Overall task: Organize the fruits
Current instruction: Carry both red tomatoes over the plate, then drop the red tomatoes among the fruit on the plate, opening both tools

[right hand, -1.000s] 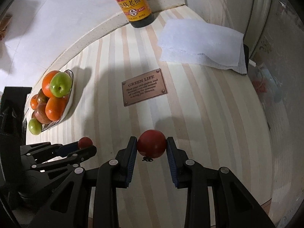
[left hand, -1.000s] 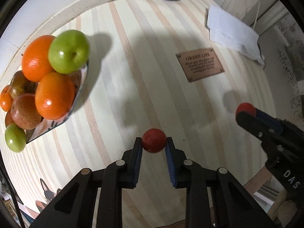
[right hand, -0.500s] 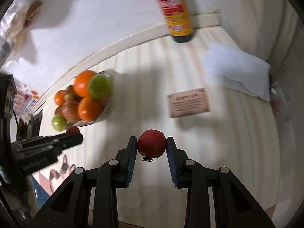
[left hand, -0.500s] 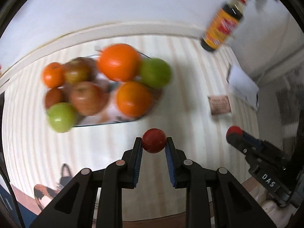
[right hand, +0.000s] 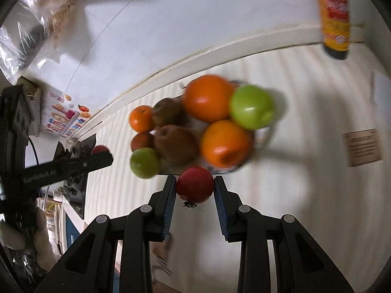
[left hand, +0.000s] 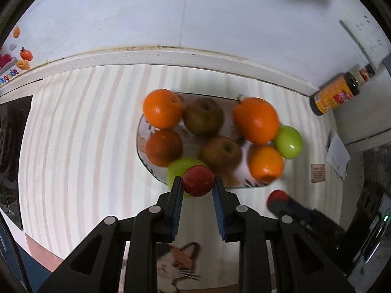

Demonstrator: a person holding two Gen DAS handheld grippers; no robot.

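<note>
My left gripper is shut on a small red fruit and hangs over the near rim of the fruit plate. The plate holds several oranges, brown apples and green apples. My right gripper is shut on a larger red tomato, just in front of the same plate. In the left wrist view the right gripper shows low at the right with its tomato. The left gripper with its red fruit appears at the left of the right wrist view.
A dark sauce bottle stands by the wall at the right; it also shows at the top right as the bottle. A brown plaque and folded paper lie on the striped table. A cat picture is near the front edge.
Both grippers have swung left toward the plate, each still gripping its red fruit. The plate has come from the left side to the middle of both views.
</note>
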